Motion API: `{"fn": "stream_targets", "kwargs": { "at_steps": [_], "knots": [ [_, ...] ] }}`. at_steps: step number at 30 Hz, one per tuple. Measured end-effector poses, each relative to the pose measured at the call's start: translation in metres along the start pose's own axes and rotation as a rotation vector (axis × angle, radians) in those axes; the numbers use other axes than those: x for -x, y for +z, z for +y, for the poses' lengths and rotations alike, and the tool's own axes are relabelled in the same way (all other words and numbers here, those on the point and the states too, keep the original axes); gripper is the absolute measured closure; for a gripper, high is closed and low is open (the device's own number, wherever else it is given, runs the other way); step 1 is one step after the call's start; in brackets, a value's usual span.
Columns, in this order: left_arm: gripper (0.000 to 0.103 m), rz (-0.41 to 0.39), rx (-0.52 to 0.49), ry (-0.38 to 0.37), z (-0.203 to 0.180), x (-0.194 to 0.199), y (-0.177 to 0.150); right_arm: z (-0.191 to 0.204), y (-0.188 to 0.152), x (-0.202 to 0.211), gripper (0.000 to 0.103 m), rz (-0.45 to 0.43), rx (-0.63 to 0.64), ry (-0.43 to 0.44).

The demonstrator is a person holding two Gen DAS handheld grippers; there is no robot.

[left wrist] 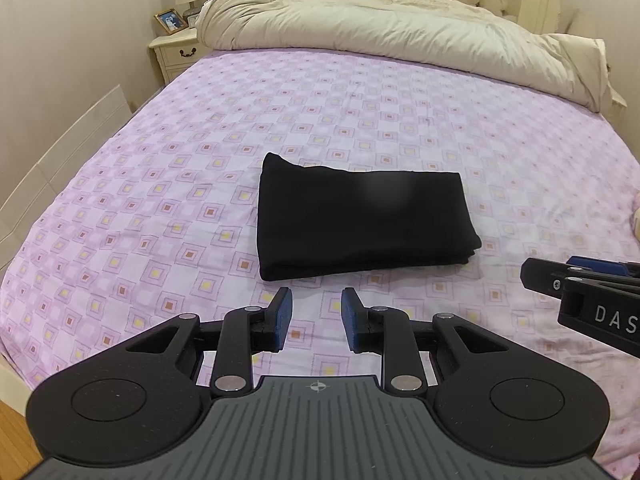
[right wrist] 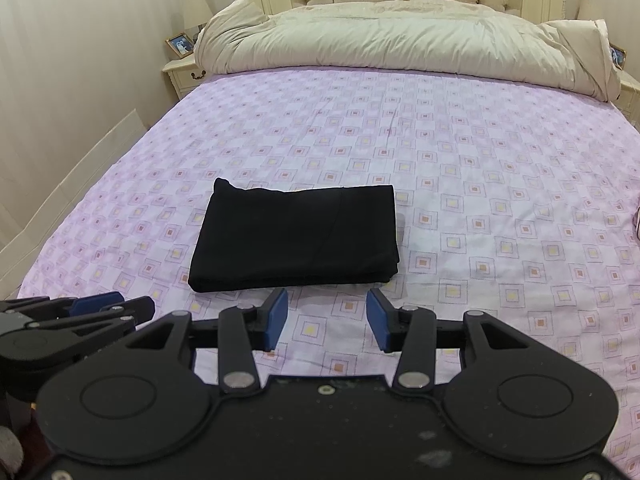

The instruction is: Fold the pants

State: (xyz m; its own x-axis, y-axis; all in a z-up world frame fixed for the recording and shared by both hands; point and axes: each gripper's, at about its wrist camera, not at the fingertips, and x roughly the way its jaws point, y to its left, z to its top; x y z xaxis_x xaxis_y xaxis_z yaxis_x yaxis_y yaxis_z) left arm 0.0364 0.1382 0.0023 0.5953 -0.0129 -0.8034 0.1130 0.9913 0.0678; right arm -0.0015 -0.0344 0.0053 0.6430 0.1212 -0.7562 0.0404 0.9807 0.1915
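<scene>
Folded pants (left wrist: 366, 220) on bed (left wrist: 160, 200); both hand-held grippers apparently empty, parted.

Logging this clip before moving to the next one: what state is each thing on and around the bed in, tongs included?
Black pants: folded into a compact stacked rectangle, lying flat on the sheet, untouched.
Left tongs: open, empty, just short of the pants' near edge.
Right tongs: open, empty, also near that edge.
Purple sheet: spread fairly smooth.
Cream duvet: bunched up against the headboard.
Nightstand drawer: shut.
</scene>
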Motion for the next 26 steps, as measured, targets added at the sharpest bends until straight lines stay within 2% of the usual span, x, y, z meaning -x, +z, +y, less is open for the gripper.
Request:
{"fn": "stream_targets", "kwargs": {
  "at_steps": [14, 26],
  "knots": [
    [0.077, 0.021, 0.01, -0.002, 0.0, -0.007, -0.001, 0.005, -0.002, -0.009, 0.056, 0.034, -0.001, -0.003],
    [0.077, 0.015, -0.036, 0.023, -0.018, -0.007, 0.001, -0.011, -0.001, -0.014, 0.056, 0.028, -0.057, 0.005]
  ]
}}
